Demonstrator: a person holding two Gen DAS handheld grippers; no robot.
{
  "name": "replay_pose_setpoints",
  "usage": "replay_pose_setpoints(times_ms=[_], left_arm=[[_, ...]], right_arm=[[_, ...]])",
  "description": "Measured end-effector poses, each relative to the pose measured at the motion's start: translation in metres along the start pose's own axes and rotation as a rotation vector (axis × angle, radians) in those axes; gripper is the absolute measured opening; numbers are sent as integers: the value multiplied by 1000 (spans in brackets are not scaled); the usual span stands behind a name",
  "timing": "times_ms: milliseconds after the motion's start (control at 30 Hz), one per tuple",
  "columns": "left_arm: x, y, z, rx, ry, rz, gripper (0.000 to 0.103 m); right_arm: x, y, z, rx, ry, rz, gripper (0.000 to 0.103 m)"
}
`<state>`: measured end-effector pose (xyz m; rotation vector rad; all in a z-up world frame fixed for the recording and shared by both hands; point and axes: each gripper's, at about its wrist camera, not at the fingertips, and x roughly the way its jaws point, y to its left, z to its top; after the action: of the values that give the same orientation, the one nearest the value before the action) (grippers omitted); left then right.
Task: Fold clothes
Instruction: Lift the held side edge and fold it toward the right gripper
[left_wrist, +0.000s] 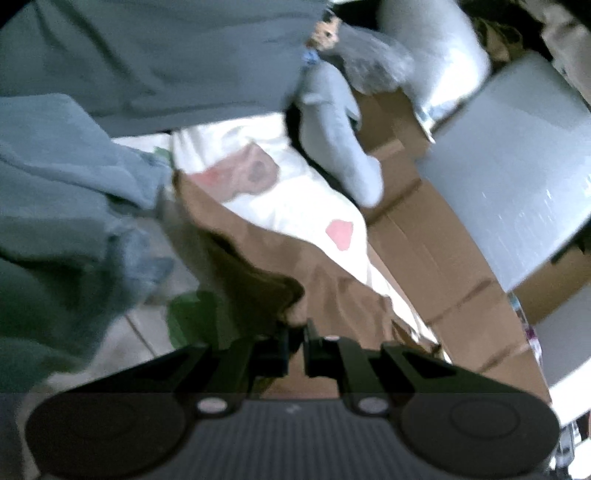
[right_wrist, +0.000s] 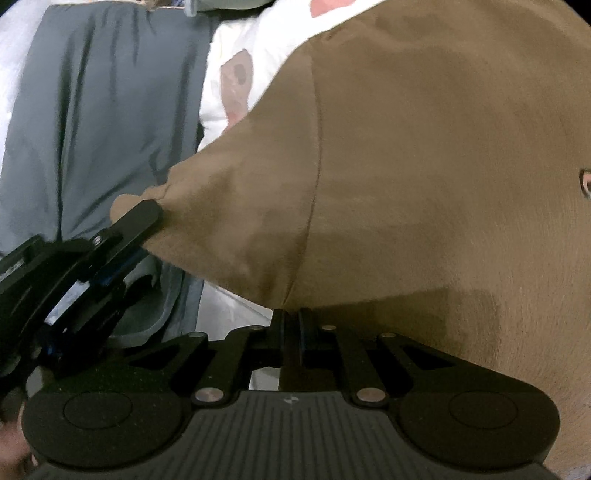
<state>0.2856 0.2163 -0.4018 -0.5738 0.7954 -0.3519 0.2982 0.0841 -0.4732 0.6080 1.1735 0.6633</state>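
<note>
**Brown garment held at two points, fold not yet readable**

Above a white bed sheet (left_wrist: 295, 206) printed with pink and brown shapes, we hold a brown garment (right_wrist: 424, 184) between two claws. In the right wrist view our right claw (right_wrist: 291, 325) is pinched together on the near edge of the brown cloth, beside a seam that runs up and away from it. To the left in the same view the left claw (right_wrist: 142, 216) is clamped on a gathered corner of the same cloth, probably a sleeve end or a hem corner. The left wrist view agrees: there the fingers are drawn together on a bunched fold of brown fabric at the near middle of the frame.

The garment lies partly spread over the sheet and partly lifted where we grip it. A grey-blue garment (right_wrist: 103, 129) lies to the far left, and cardboard boxes (left_wrist: 443, 258) and a pale grey stuffed toy (left_wrist: 340, 147) sit to the right of the bed.

How far along we are is hard to settle. The brown cloth shows no clean stacked layers or squared edges, so we judge folding is left to do on it. Whether the grey-blue piece is already folded or waiting its turn, the blurred frames do not tell.
</note>
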Motion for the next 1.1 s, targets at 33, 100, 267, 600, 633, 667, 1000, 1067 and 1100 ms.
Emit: replay_pose_setpoints(times_ms=[33,100,267,600,633,667,1000,1067,1100], left_arm=[[1,-3,-2,11,11,-7,7],[3,-6,-6,27,30,-19,7],[10,-9,-12,29,75,-47,7],[33,-27,-31,84,215,-65,7],[34,-28,-32,90,222,-63,7],[34,-29,-34,94,226,-60,8],[26,-36,-36,83,232,-64,19],[22,-37,-36,75,226,-64,27],[20,-37,-36,72,220,-63,27]], right_arm=[[1,-1,-1,7,-3,1,8],[2,-4,-3,23,-12,1,9],[3,-9,-8,54,-38,6,7],[-2,-16,-18,117,-58,16,6],[-3,-16,-18,112,-54,18,6],[-5,-16,-18,107,-49,20,6],[-16,-20,-20,54,0,38,11],[-22,-21,-20,25,11,34,16],[-25,-20,-20,10,14,30,18]])
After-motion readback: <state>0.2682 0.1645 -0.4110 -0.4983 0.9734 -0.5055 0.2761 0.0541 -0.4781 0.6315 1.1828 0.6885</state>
